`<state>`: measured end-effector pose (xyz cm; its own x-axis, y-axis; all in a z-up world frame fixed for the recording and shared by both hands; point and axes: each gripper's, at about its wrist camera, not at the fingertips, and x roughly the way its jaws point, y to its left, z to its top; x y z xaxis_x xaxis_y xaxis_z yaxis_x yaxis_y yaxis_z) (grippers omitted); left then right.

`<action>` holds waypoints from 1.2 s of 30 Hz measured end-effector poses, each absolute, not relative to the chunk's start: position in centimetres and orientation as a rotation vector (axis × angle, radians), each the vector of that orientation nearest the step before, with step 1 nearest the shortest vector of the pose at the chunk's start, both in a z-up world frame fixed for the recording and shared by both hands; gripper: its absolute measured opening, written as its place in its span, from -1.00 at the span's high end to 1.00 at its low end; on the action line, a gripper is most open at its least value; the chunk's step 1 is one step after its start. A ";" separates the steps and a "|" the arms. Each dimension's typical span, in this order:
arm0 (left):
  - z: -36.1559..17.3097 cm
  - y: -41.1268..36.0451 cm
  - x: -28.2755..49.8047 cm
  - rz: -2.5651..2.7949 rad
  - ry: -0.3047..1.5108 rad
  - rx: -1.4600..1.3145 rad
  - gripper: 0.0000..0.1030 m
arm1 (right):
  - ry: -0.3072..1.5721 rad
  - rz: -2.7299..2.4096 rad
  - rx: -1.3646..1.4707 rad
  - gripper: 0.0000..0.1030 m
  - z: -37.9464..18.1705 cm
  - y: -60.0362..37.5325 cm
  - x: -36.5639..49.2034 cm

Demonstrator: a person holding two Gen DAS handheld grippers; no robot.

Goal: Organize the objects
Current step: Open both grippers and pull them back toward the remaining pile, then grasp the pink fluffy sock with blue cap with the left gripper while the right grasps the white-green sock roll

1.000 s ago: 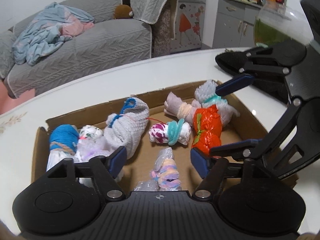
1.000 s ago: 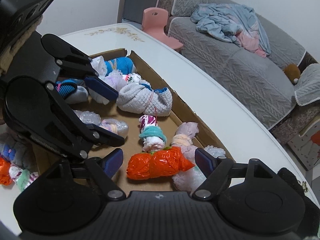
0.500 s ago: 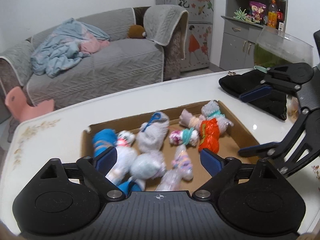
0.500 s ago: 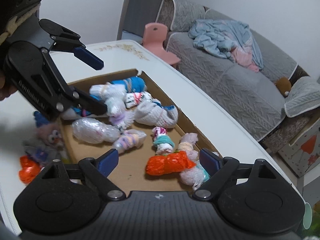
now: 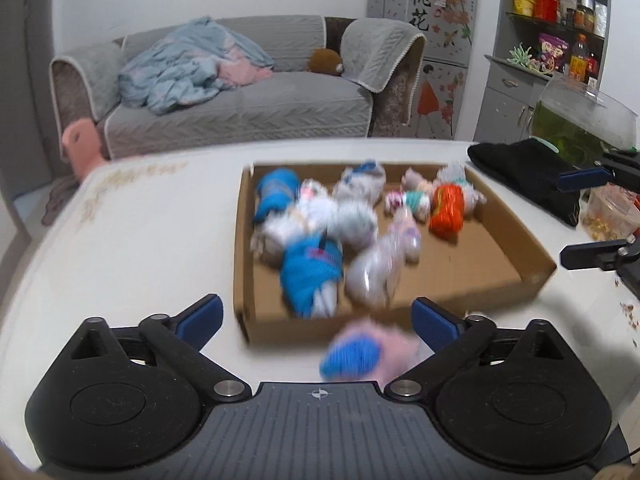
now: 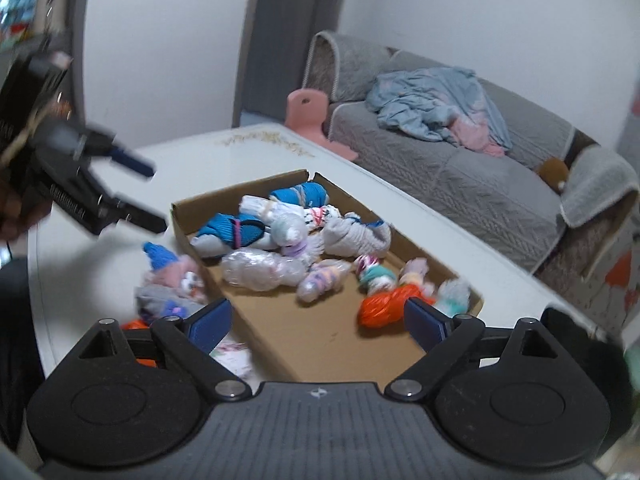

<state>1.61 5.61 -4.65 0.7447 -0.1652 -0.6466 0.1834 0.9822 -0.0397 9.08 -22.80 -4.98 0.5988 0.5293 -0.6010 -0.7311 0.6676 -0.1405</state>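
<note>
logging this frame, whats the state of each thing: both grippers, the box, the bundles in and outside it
left gripper: open, empty
right gripper: open, empty
cardboard box: open-topped, flat on the white table, part filled
orange bundle: lying in the box
blue bundle: lying in the box
pink and blue bundle: on the table outside the box
</note>
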 end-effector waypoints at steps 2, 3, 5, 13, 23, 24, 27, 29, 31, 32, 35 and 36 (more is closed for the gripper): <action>-6.1 5.8 1.1 -0.186 0.731 -0.012 -0.97 | 0.557 0.783 -0.292 -0.84 -6.1 -23.2 7.9; -6.8 5.8 1.0 -0.182 0.744 -0.031 -0.97 | 0.553 0.786 -0.263 -0.84 -6.6 -23.2 7.3; -7.9 5.9 1.2 -0.170 0.767 -0.067 -0.97 | 0.559 0.800 -0.213 -0.84 -8.0 -22.6 6.7; -8.7 6.3 1.6 -0.156 0.775 -0.146 -0.97 | 0.633 0.862 -0.211 -0.84 -12.5 -19.5 7.5; -9.4 10.7 1.5 0.118 0.802 -0.101 -0.94 | 0.710 0.946 -0.092 -0.85 -14.0 -19.8 7.5; -9.3 11.3 1.3 0.122 0.801 -0.109 -0.94 | 0.707 0.962 -0.104 -0.86 -13.9 -19.7 7.2; -9.0 12.3 0.2 0.116 0.790 -0.124 -0.95 | 0.702 0.991 -0.142 -0.86 -13.4 -20.1 6.1; -8.8 12.0 -0.1 0.052 0.788 -0.159 -0.95 | 0.691 0.958 -0.127 -0.87 -13.3 -20.5 6.3; -8.7 10.9 -0.2 0.006 0.774 -0.162 -0.95 | 0.689 0.915 -0.096 -0.87 -13.4 -20.5 7.2; -8.6 10.3 0.0 -0.017 0.772 -0.160 -0.95 | 0.692 0.890 -0.083 -0.87 -13.6 -20.5 7.7; -8.7 8.6 0.6 -0.061 0.774 -0.154 -0.95 | 0.718 0.831 -0.069 -0.87 -14.4 -19.9 8.4; -8.8 8.1 0.9 -0.066 0.776 -0.150 -0.96 | 0.718 0.823 -0.082 -0.86 -14.6 -19.7 8.4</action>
